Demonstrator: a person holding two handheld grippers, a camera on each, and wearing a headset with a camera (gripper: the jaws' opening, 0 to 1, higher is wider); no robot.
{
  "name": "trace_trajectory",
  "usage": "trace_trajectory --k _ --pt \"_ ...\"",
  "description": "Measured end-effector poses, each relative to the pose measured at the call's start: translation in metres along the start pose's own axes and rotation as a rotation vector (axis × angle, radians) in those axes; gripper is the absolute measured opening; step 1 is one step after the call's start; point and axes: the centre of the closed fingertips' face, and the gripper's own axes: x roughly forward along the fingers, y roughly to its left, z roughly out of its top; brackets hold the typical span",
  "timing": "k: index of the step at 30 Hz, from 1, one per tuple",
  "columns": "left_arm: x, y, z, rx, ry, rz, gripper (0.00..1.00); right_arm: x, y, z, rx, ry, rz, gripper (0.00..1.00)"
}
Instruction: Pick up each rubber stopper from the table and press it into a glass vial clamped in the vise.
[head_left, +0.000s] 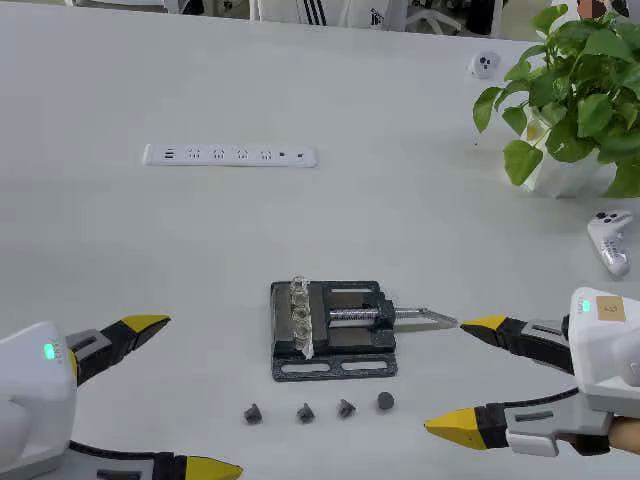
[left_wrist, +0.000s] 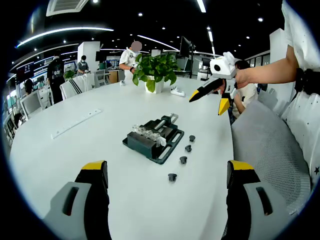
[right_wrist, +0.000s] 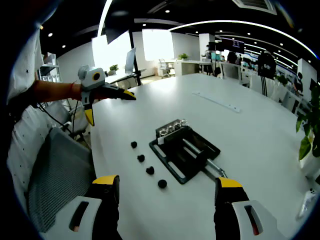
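Open-plan office all round: dark ceiling with strip lights and spots, desks and people far back. I work on a wide, pale grey bench (head_left: 100, 260) with a matt, clean top.

Both claws hover above its near edge, well apart from everything on it. The left claw (head_left: 200, 394) is spread wide with nothing between its yellow tips. The right claw (head_left: 447, 374) is just as wide and also empty; its upper tip hangs near the end of the vise's screw handle (head_left: 425, 317) without touching it.

Four dark stoppers (head_left: 305, 412) lie in a loose row running left to right, just in front of the vise (head_left: 335, 345). The vise sits mid-bench between the claws, its long axis left to right along the screw, handle pointing to my right. The vials (head_left: 300, 315) stand upright at its left end, in a row running front to back, across that axis.

Farther out, a white power strip (head_left: 230, 155) lies parallel to the stopper row. A potted plant (head_left: 575, 90) and a white controller (head_left: 610, 240) sit at the far right.

The left claw's lower jaw is cut off by the frame edge in the head view. The vials are clear glass and overlap, so I cannot count them for sure. The stoppers are too small to tell which end is up.
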Motion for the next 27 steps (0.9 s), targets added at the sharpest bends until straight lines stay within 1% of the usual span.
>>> trace_trajectory --k 5,10,19,27 --pt "-0.0003 0.0002 -0.0010 -0.001 0.000 0.000 0.99 0.0013 -0.0004 0.0013 -0.019 0.015 0.006 0.76" --pt "0.0001 -0.0005 -0.0002 -0.001 -0.002 0.000 0.99 0.0022 -0.0005 0.0042 -0.024 0.011 0.008 0.76" --pt "0.0000 -0.0012 -0.0009 -0.001 0.000 0.000 0.99 0.0039 0.0006 0.0035 -0.029 0.017 0.015 0.76" --pt "0.0001 -0.0005 -0.0026 0.000 0.002 -0.002 0.99 0.0047 0.0022 0.0034 -0.042 0.034 0.021 0.74"
